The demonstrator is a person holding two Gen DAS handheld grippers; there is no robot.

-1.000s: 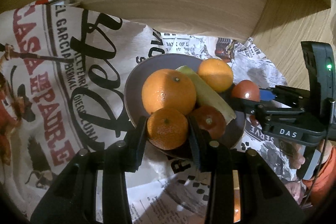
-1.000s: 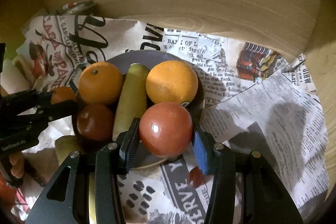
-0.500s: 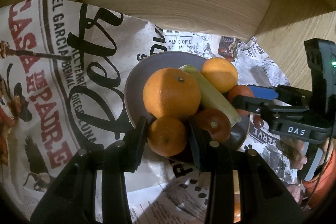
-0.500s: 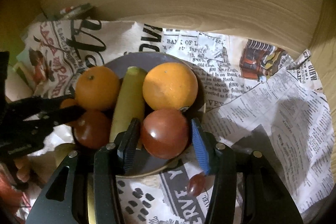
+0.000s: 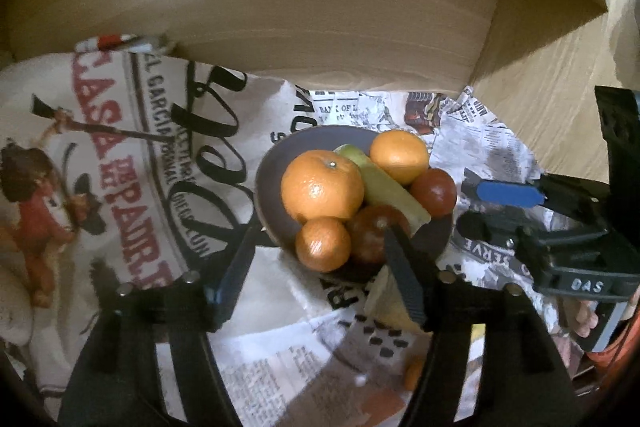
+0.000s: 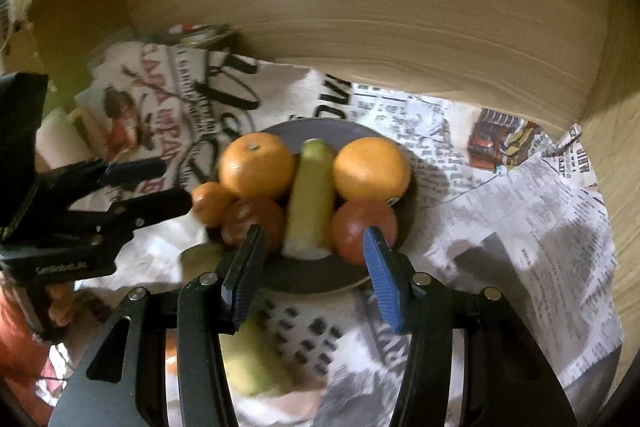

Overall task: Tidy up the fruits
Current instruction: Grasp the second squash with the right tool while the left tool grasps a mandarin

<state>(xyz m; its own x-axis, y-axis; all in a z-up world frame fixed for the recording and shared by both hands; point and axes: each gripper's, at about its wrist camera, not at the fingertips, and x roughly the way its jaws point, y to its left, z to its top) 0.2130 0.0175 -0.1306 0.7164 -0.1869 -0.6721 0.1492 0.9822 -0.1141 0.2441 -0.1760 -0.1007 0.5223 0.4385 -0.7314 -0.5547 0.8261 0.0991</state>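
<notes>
From my left wrist view, my left gripper (image 5: 320, 263) has its jaws spread wide and holding nothing, with the small orange (image 5: 323, 243) lying just ahead between the fingertips, at the near rim of the plate (image 5: 276, 163). That plate is my landmark: on it sit a large orange (image 5: 322, 185) behind the small one, a pale green banana-like fruit (image 5: 384, 187) running diagonally across the middle, a second orange (image 5: 399, 157) at the far side, a dark red tomato (image 5: 374, 233) beside the small orange and another red one (image 5: 434, 193) toward the right rim. The plate rests on crumpled newspaper (image 5: 480, 147). From my right wrist view, my right gripper (image 6: 314, 265) is also wide open and empty, its fingers straddling the near edge of the plate (image 6: 320, 281); the red tomato (image 6: 360, 227) lies just ahead of the blue pad, and the green fruit (image 6: 310, 195) has its long axis pointing straight away from me, between the jaws. The left gripper (image 6: 168, 183) appears to the left of the plate, close to the small orange (image 6: 210, 203). I judge each gripper nearest to its own fruit, and the plate looks fully loaded
</notes>
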